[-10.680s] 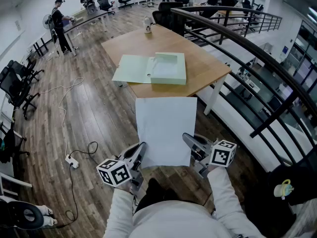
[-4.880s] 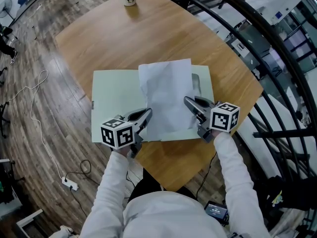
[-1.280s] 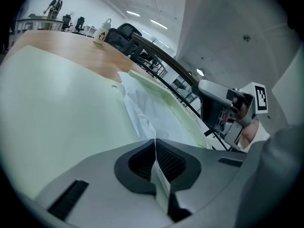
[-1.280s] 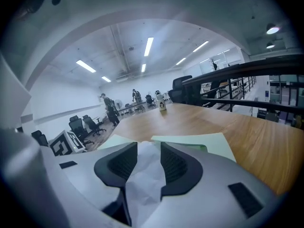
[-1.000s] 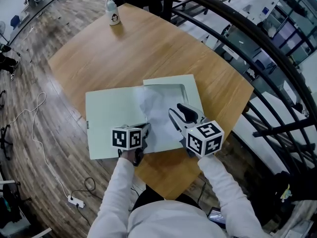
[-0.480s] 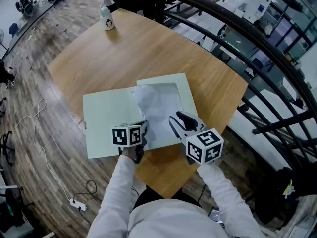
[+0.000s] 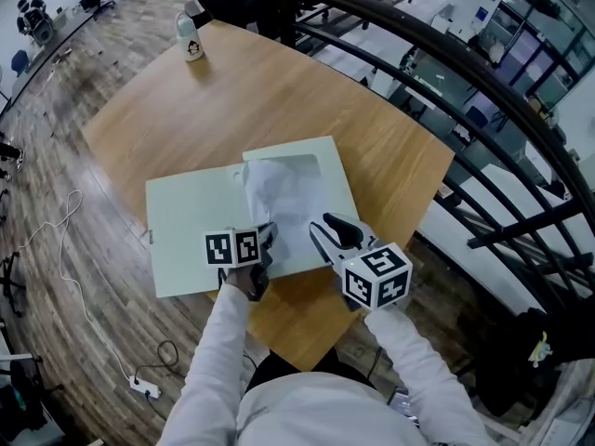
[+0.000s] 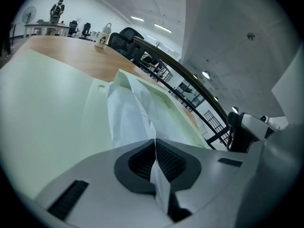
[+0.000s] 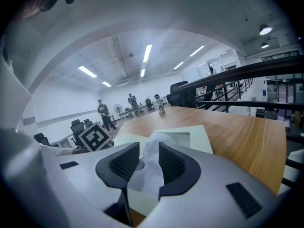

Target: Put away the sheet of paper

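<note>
The sheet of paper (image 7: 284, 203) lay crumpled and humped on the right half of an open pale green folder (image 7: 186, 240), which was spread flat near the front edge of the wooden counter (image 7: 279, 91). The left hand-held gripper (image 7: 267, 240) was closed on the sheet's near left edge. In the left gripper view its ribbed pads met with only the thin white paper pinched between them, and the sheet rose away from them in creases. The right hand-held gripper (image 7: 330, 229) sat just beside the sheet's near right corner with its jaws well apart. They had just been closing, and the right gripper view showed the white paper in the gap between the pads, with neither pad pressing on it.

Each hand-held gripper carried a marker cube (image 7: 376, 275) printed with black-and-white square patterns rather than letters. A small bottle (image 7: 189, 38) stood at the far corner of the counter, well apart from the folder. Its label bore a small dark picture, and any print on it was too small to read.
</note>
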A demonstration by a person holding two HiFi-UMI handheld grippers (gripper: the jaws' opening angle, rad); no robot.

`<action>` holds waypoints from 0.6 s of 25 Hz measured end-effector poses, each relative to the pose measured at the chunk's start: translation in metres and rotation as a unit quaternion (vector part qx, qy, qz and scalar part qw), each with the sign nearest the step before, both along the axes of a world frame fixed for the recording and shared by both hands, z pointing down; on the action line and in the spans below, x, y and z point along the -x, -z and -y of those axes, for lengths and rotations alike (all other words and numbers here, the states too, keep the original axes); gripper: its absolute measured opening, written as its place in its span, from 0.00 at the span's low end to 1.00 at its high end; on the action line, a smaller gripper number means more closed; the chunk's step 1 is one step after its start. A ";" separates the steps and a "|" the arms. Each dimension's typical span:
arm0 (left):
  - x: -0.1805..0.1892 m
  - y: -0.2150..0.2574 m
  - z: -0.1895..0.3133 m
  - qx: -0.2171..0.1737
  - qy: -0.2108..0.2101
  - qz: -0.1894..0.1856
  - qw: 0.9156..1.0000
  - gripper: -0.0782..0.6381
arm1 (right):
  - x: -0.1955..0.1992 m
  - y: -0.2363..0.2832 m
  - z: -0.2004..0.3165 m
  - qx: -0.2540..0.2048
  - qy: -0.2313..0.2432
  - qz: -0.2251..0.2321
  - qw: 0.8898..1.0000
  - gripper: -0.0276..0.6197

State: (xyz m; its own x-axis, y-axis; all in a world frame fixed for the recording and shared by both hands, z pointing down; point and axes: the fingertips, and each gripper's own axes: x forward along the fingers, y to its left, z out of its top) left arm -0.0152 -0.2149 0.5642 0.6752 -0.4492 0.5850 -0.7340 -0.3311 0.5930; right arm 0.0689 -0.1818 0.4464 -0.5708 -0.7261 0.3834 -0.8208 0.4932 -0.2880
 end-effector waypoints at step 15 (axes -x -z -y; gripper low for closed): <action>-0.006 0.006 -0.001 -0.048 -0.006 0.075 0.996 0.17 | -0.017 0.013 -0.012 -0.015 -0.016 0.013 1.000 0.27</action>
State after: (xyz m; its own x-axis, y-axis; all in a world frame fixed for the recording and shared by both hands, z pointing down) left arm -0.0095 -0.2138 0.5583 0.5884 -0.5013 0.6344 -0.8081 -0.3901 0.4413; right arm 0.0861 -0.1698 0.4337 -0.5573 -0.7545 0.3466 -0.8283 0.4763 -0.2949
